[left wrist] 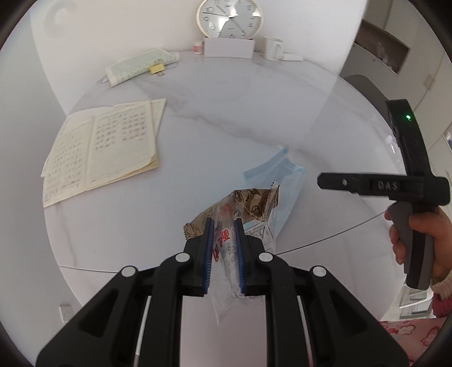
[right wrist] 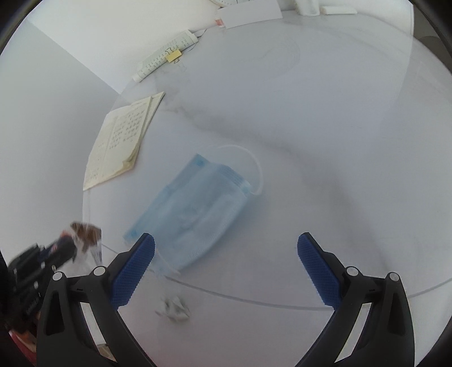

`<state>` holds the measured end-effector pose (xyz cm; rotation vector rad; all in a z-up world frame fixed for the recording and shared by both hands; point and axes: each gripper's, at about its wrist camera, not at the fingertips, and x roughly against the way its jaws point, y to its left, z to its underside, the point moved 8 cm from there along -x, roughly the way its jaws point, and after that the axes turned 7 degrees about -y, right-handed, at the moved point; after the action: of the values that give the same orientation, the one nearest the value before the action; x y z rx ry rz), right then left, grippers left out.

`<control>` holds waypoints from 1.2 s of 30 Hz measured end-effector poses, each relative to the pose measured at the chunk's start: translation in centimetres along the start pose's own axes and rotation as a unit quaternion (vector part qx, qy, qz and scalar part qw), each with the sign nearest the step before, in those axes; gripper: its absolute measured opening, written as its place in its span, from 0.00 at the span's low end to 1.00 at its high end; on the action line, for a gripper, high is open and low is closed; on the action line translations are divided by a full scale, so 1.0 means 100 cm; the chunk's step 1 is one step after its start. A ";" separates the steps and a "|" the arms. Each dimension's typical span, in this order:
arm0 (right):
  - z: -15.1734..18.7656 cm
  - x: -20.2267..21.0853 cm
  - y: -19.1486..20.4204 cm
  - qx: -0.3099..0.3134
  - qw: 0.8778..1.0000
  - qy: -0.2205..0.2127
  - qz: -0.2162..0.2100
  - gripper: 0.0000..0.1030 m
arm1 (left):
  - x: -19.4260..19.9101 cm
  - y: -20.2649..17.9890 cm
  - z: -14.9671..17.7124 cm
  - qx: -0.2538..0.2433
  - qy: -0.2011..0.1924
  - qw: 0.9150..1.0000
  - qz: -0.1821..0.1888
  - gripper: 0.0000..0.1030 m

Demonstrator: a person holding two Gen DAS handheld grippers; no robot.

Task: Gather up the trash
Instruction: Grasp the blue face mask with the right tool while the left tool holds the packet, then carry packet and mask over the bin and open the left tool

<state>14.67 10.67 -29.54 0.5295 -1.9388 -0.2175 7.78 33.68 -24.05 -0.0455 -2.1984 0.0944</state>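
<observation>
My left gripper (left wrist: 223, 225) is shut on a clear plastic wrapper with red print (left wrist: 226, 254), with a brown patterned snack wrapper (left wrist: 248, 203) bunched in front of it, held above the table's near edge. A blue face mask (right wrist: 195, 211) lies on the white marble table (right wrist: 310, 141), partly over its near edge; in the left wrist view the mask (left wrist: 279, 175) lies just behind the wrappers. My right gripper (right wrist: 226, 248) is open and empty, hovering just short of the mask. The left gripper with its wrappers (right wrist: 84, 234) shows at the right wrist view's lower left.
An open notebook (left wrist: 113, 146) lies on the table's left. A clipped paper roll (left wrist: 141, 66), a clock (left wrist: 229, 18), a white card (left wrist: 228, 46) and a mug (left wrist: 272, 48) stand at the back. A crumpled scrap (right wrist: 173, 307) lies on the floor below the table's edge.
</observation>
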 end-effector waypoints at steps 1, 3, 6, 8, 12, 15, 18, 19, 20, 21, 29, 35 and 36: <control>-0.007 -0.008 0.005 0.001 1.000 0.002 -0.002 0.97 | -0.001 0.005 0.000 0.007 0.001 1.000 -0.002 0.14; -0.021 -0.019 0.014 0.022 1.000 0.004 -0.005 0.97 | -0.003 0.015 0.001 0.018 0.002 1.000 -0.007 0.14; -0.037 -0.031 0.034 0.110 0.994 0.018 -0.012 0.97 | -0.007 0.025 0.001 0.030 0.005 0.999 -0.011 0.14; -0.042 -0.037 0.051 0.203 0.978 0.033 -0.021 0.97 | -0.010 0.030 0.000 0.035 0.007 0.999 -0.014 0.14; -0.041 -0.049 0.064 0.311 0.946 0.076 -0.052 0.97 | -0.016 0.037 -0.001 0.047 0.010 0.999 -0.018 0.14; -0.038 -0.057 0.064 0.360 0.924 0.105 -0.072 0.94 | -0.022 0.040 -0.001 0.056 0.014 0.998 -0.017 0.14; -0.036 -0.070 0.068 0.409 0.898 0.140 -0.084 0.86 | -0.027 0.040 -0.001 0.060 0.018 0.998 -0.017 0.14; -0.034 -0.073 0.069 0.428 0.887 0.151 -0.085 0.82 | -0.029 0.039 0.000 0.060 0.021 0.998 -0.018 0.14; -0.032 -0.075 0.069 0.444 0.878 0.160 -0.085 0.79 | -0.031 0.039 0.000 0.060 0.022 0.998 -0.019 0.14; -0.030 -0.079 0.070 0.456 0.869 0.171 -0.086 0.69 | -0.032 0.039 0.000 0.061 0.024 0.998 -0.021 0.14; -0.005 -0.067 0.061 0.472 0.850 0.217 -0.089 0.04 | -0.030 0.034 -0.001 0.063 0.024 0.997 -0.023 0.14; 0.003 -0.004 0.027 0.383 0.907 0.151 -0.086 0.03 | -0.017 0.002 -0.008 0.030 0.011 0.999 -0.006 0.14; 0.004 0.008 0.019 0.367 0.917 0.137 -0.080 0.03 | -0.014 -0.008 -0.011 0.021 0.007 1.000 0.002 0.14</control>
<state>13.51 11.94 -28.31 1.1467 -1.6563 0.4881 9.46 32.80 -24.50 -0.0263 -2.1824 0.1409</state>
